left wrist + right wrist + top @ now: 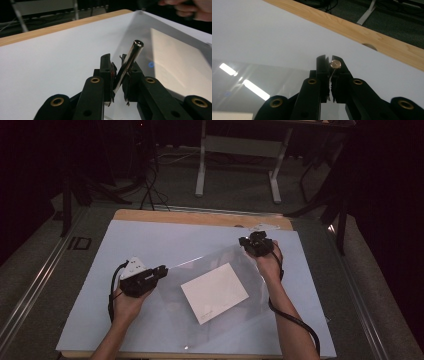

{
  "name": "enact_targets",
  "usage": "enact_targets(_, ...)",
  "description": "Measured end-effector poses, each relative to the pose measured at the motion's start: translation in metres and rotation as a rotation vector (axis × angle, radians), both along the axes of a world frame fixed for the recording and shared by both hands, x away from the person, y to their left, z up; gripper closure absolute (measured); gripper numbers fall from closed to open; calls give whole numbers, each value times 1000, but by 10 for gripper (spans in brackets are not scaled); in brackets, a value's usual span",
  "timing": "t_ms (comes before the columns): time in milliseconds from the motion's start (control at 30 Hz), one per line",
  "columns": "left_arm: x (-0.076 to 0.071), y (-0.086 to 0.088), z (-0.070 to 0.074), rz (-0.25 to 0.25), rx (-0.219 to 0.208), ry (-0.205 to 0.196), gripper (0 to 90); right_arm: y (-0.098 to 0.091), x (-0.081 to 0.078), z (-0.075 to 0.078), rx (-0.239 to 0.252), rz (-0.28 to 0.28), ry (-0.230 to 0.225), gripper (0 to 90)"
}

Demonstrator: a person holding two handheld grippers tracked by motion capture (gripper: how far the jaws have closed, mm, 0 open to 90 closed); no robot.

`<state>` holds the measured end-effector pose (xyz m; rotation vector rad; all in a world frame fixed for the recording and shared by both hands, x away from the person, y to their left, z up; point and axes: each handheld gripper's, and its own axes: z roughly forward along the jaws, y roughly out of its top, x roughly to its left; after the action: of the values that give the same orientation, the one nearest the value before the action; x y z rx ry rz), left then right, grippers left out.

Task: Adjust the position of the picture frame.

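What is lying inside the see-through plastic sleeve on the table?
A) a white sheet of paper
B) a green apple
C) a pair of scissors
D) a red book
A: the high view shows a white sheet of paper inside the clear plastic sleeve, held between the two tools.

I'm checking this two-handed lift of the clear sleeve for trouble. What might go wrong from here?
1. The left tool grips the metal rod at a slant, so it might slip free.
2. The white card could slide about inside the clear sleeve.
3. The right tool pinches just the sleeve's far corner; pulling apart might tear it.
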<state>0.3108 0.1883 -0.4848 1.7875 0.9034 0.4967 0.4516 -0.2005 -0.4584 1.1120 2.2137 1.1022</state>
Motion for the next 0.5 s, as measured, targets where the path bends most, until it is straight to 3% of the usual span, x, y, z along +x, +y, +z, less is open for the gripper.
enact_targets(200, 32, 9, -5, 37, -46, 71, 795, -7, -12, 1, -34, 16, -23, 856)
enact_targets(267, 36, 10, -5, 36, -50, 77, 794, -8, -14, 1, -43, 17, -25, 857)
enact_targets(433, 58, 12, -5, 51, -40, 108, 796, -12, -21, 1, -54, 19, -13, 857)
enact_targets(467, 72, 14, -5, 65, -53, 138, 794, -13, -25, 0, -61, 21, 2, 857)
enact_targets(500, 77, 15, -6, 72, -61, 151, 792, -13, -26, 0, -58, 21, 5, 857)
